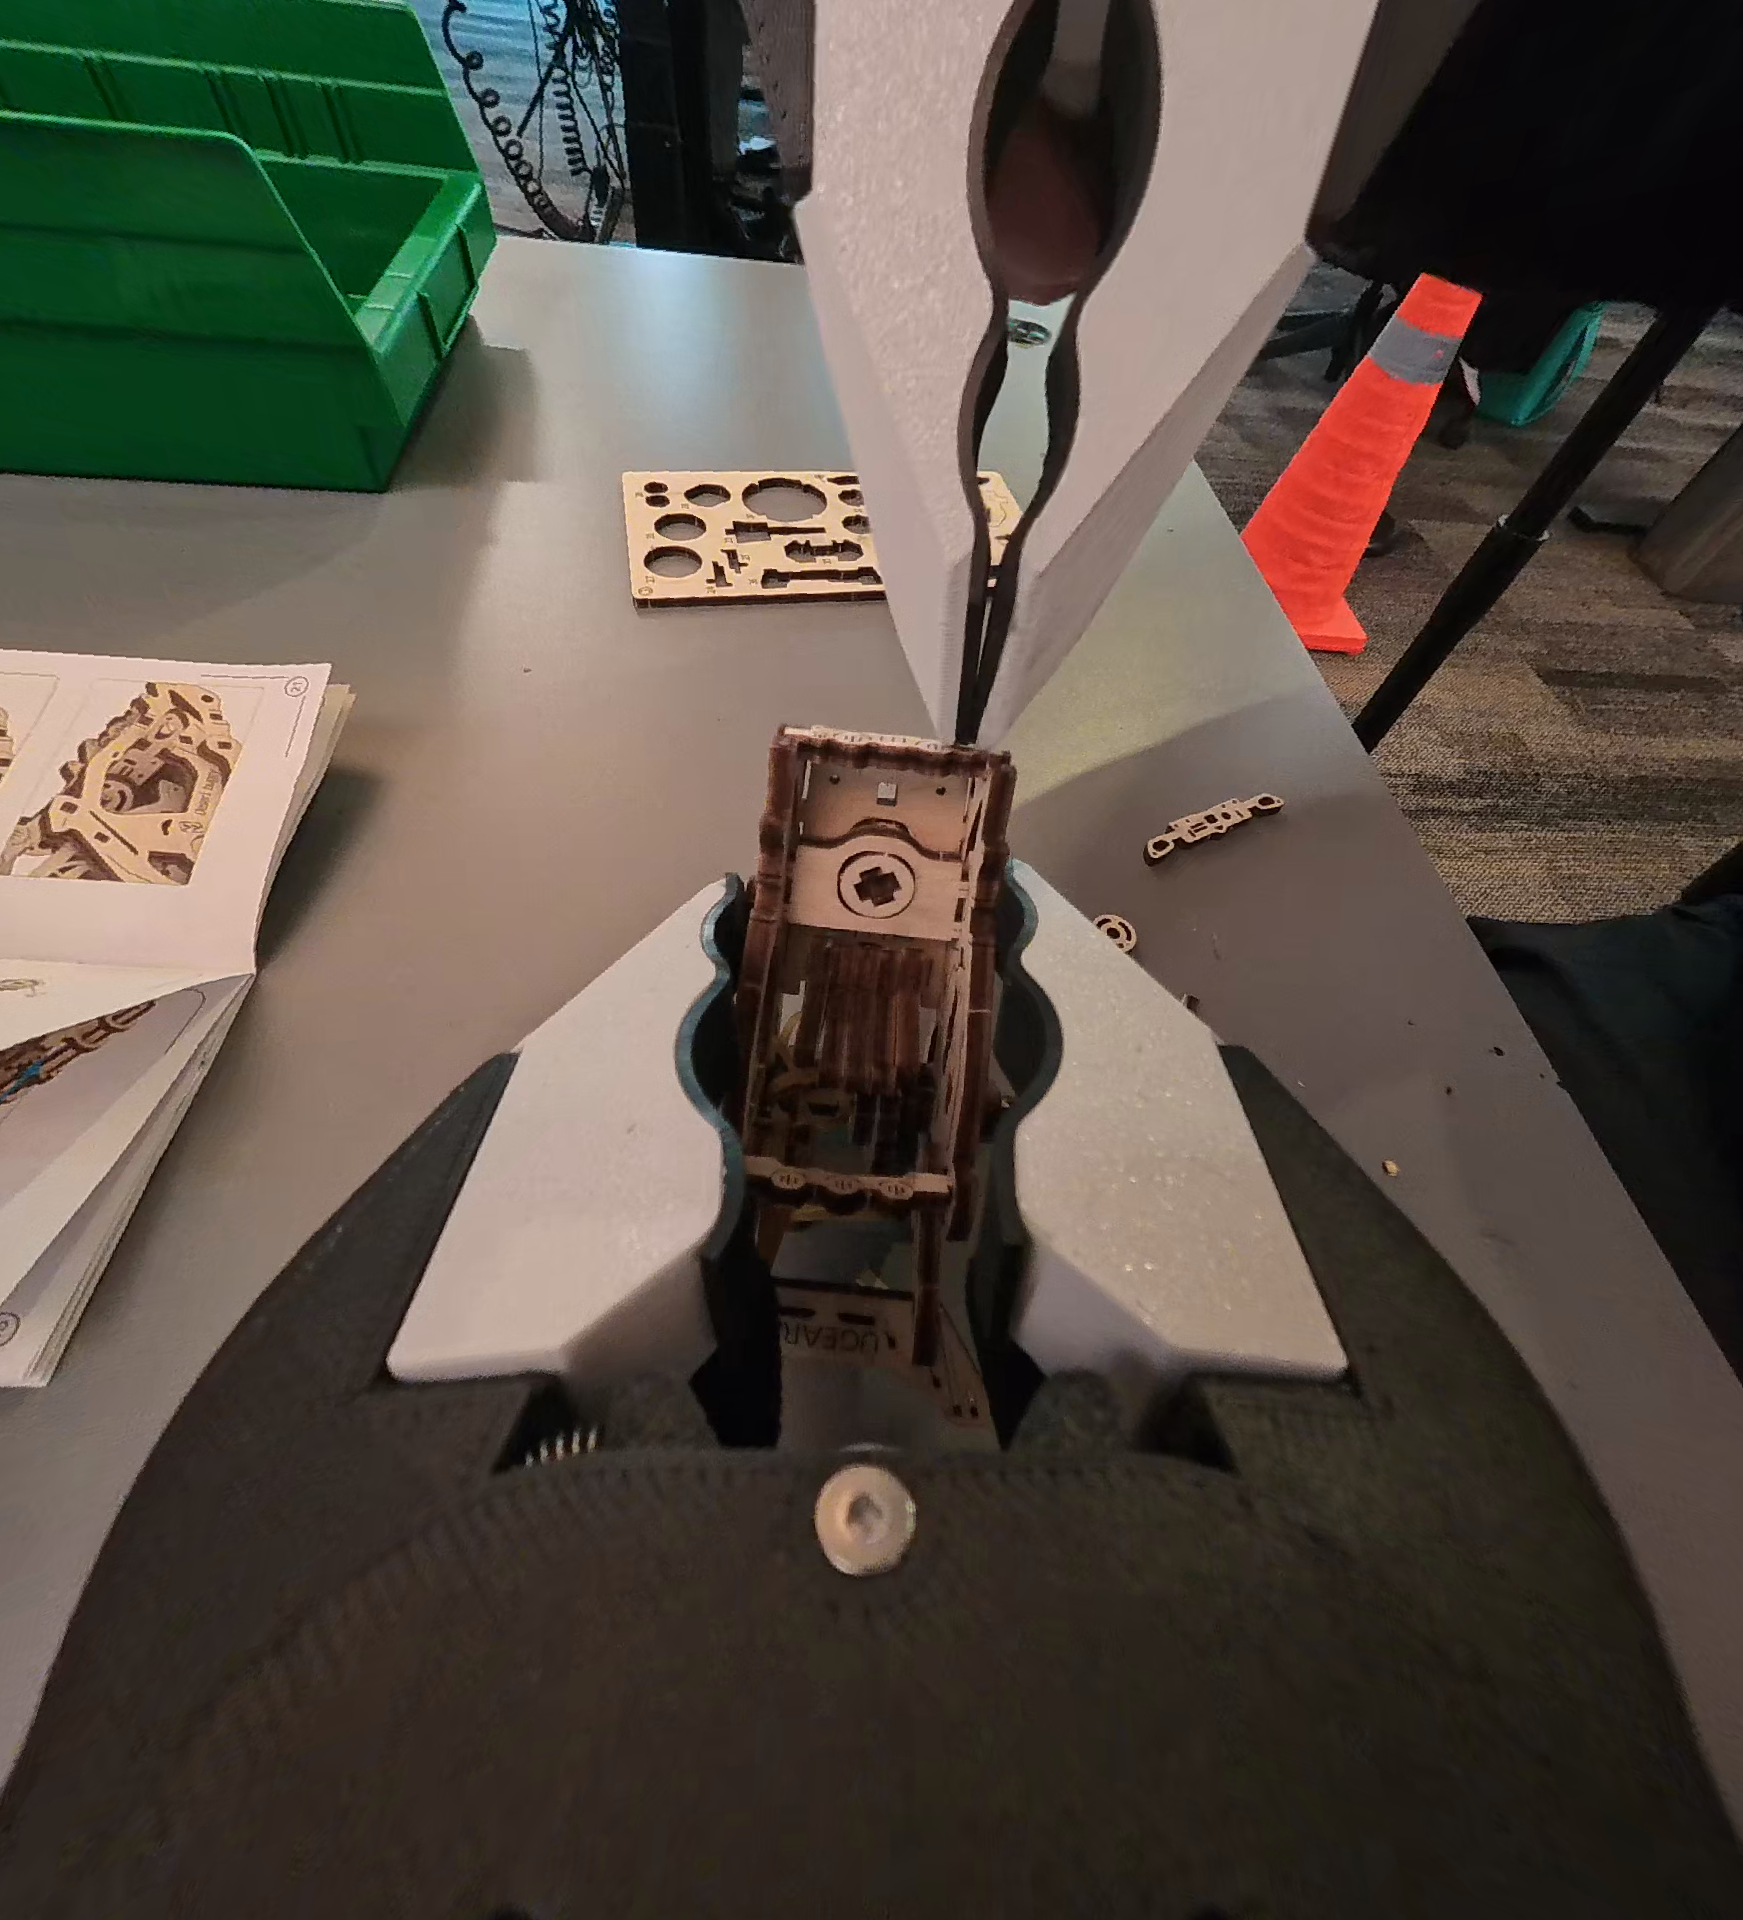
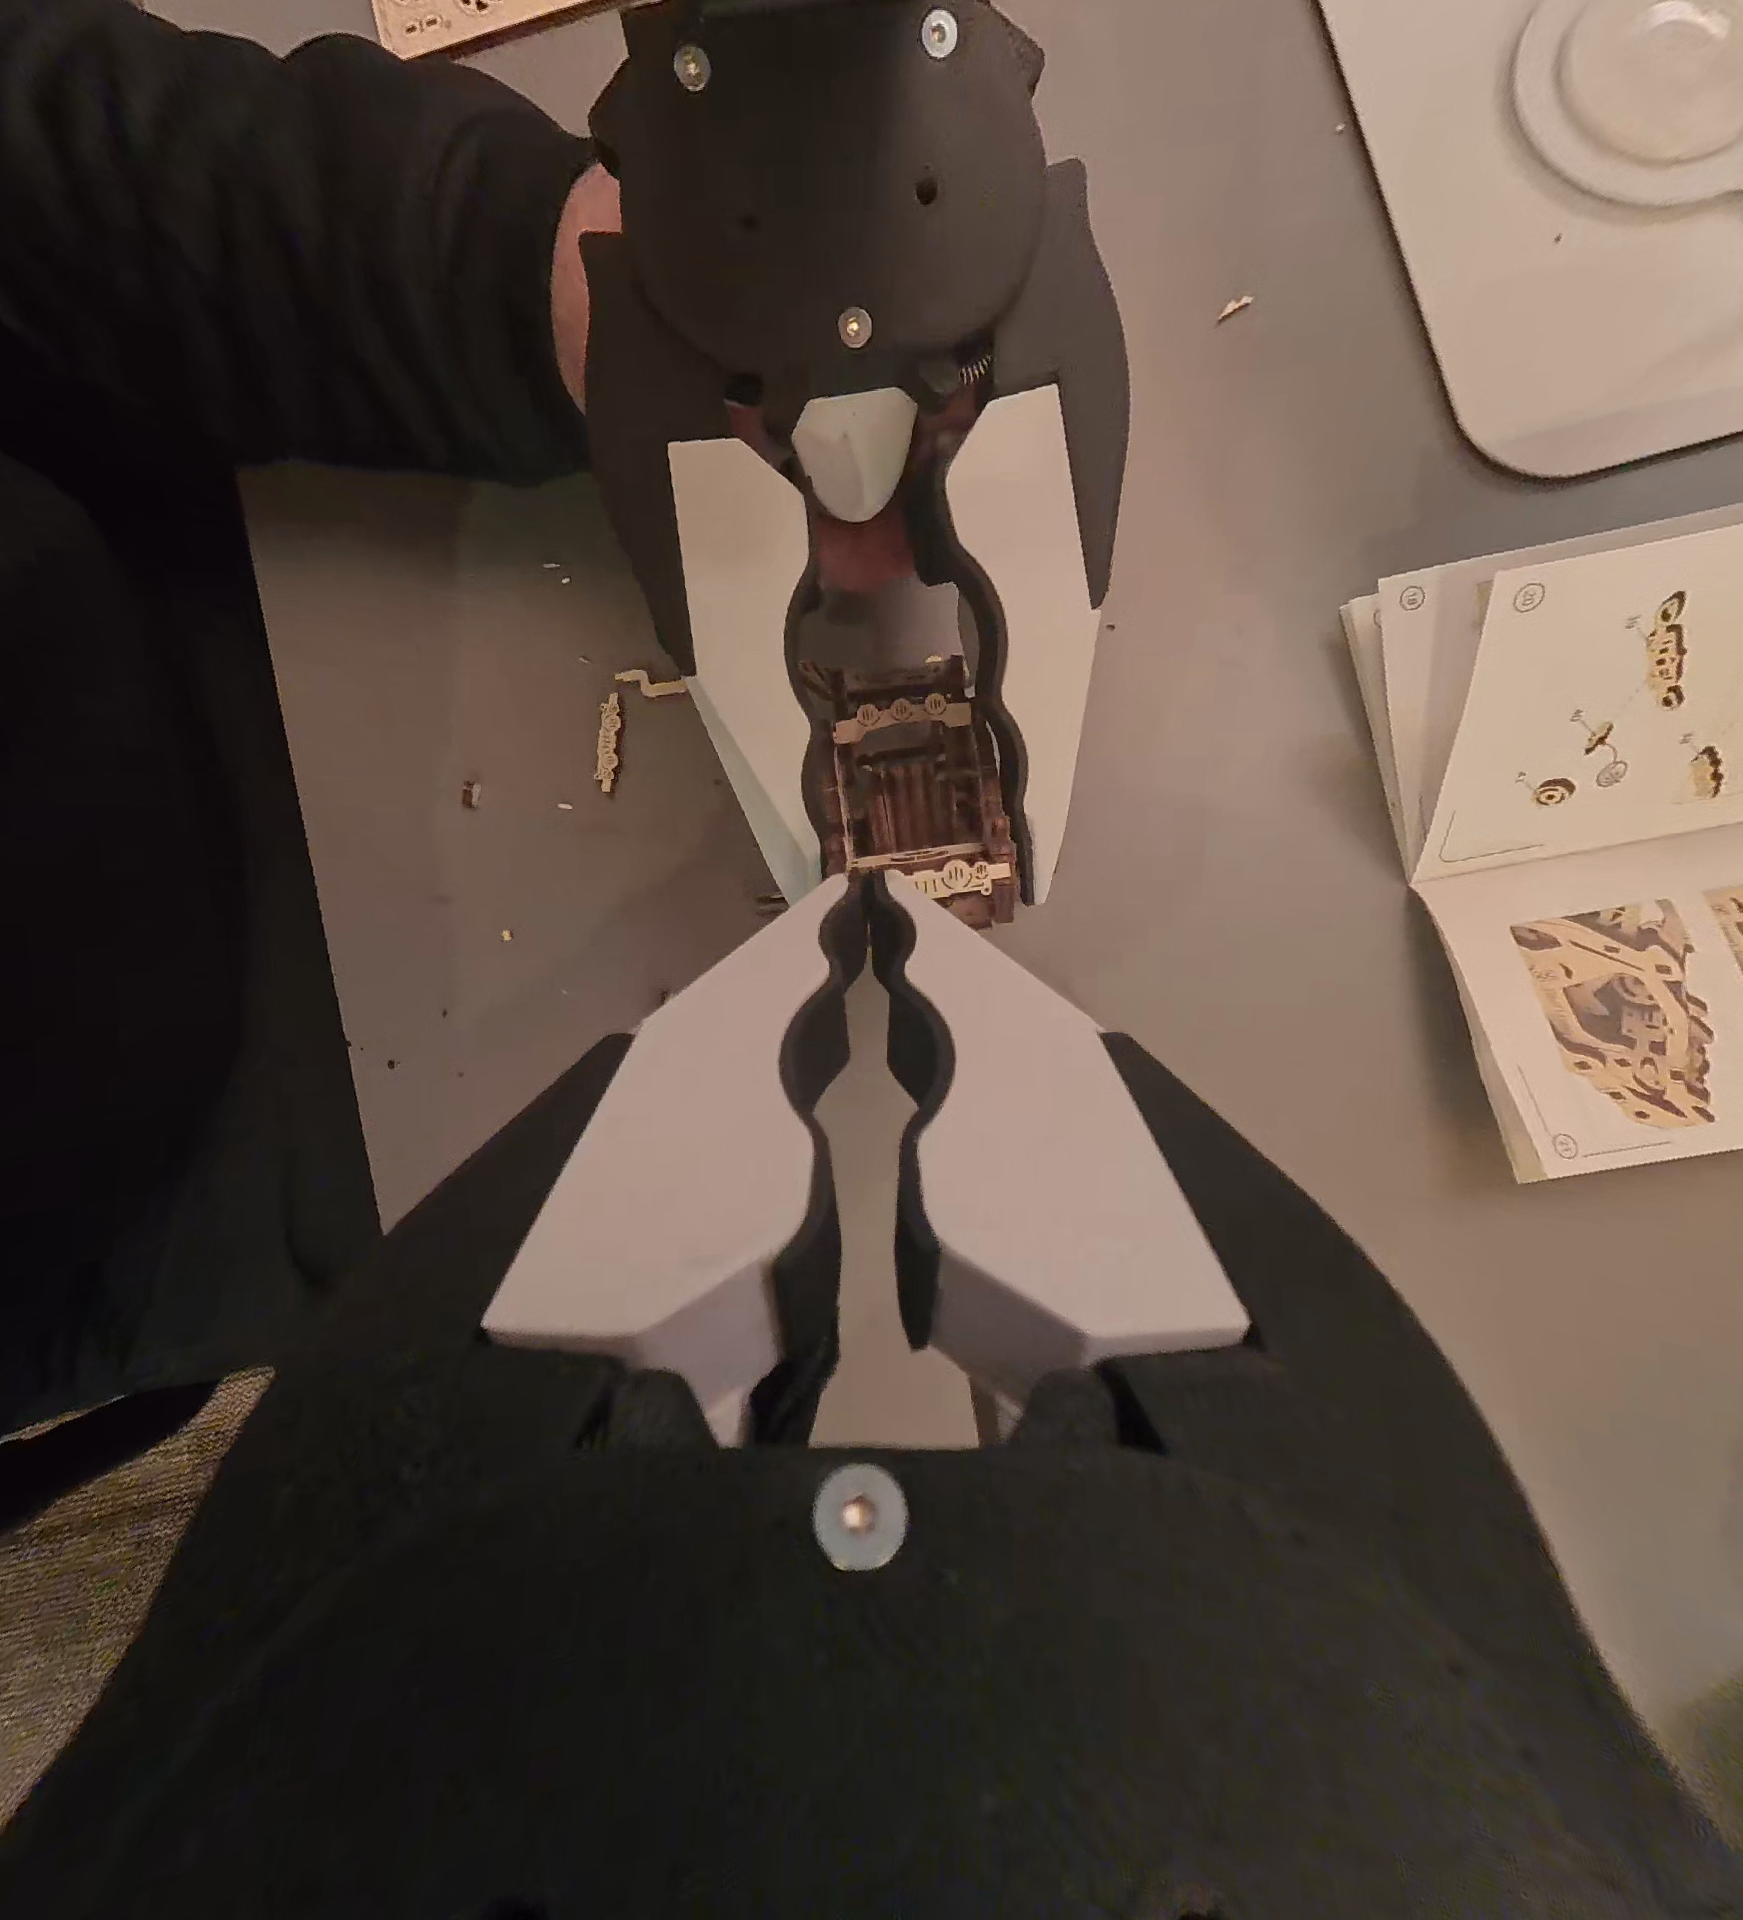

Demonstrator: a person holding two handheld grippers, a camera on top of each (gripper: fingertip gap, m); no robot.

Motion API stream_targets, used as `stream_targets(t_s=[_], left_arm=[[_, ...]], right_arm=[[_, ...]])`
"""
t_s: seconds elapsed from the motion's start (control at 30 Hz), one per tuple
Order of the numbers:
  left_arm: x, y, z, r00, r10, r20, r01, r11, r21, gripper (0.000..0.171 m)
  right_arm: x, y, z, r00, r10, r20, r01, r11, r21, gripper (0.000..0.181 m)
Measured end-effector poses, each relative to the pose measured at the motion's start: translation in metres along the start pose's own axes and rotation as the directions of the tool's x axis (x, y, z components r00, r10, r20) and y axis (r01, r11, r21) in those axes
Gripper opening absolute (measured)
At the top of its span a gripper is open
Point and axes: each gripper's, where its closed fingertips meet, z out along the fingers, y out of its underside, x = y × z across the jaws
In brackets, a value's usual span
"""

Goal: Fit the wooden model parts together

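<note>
Left gripper [image 1: 872, 1039] clamps the wooden model [image 1: 872, 966] upright along its fingers; right gripper [image 2: 869, 896], tips pinched together, touches the model's top edge from above.

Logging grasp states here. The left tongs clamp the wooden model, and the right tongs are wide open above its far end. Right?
Not quite. The left tongs do clamp the wooden model, but the right tongs are shut, tips pinched together at the model's far end, not wide open. The right wrist view shows it.
</note>
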Motion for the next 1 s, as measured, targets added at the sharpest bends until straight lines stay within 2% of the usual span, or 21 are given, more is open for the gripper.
stream_targets(t_s=[0.33,0.4,0.53,0.67,0.83,1.0], left_arm=[[-0.001,0.000,0.001,1.000,-0.002,0.003,0.002,1.000,-0.009,0.043],[-0.001,-0.001,0.001,1.000,0.003,0.006,-0.003,1.000,-0.013,0.043],[-0.003,-0.002,-0.005,1.000,0.001,0.030,0.000,0.999,-0.042,0.044],[-0.009,-0.003,-0.012,0.996,0.055,0.070,-0.043,0.987,-0.155,0.044],[-0.012,0.000,-0.014,0.986,0.144,0.089,-0.110,0.946,-0.304,0.044],[-0.010,-0.007,-0.016,0.967,0.231,0.109,-0.174,0.908,-0.382,0.044]], right_arm=[[0.002,0.000,0.000,0.999,-0.012,-0.043,0.012,1.000,-0.003,0.000],[0.001,-0.006,-0.005,0.999,0.032,-0.015,-0.031,0.998,0.050,0.000],[0.011,-0.001,-0.021,0.994,0.102,-0.049,-0.096,0.989,0.112,0.000],[0.015,0.001,-0.035,0.984,0.163,-0.067,-0.147,0.969,0.200,0.000],[0.019,-0.004,-0.030,0.974,0.199,-0.109,-0.155,0.935,0.317,0.000],[0.018,-0.001,-0.027,0.963,0.245,-0.110,-0.189,0.908,0.373,0.001]])
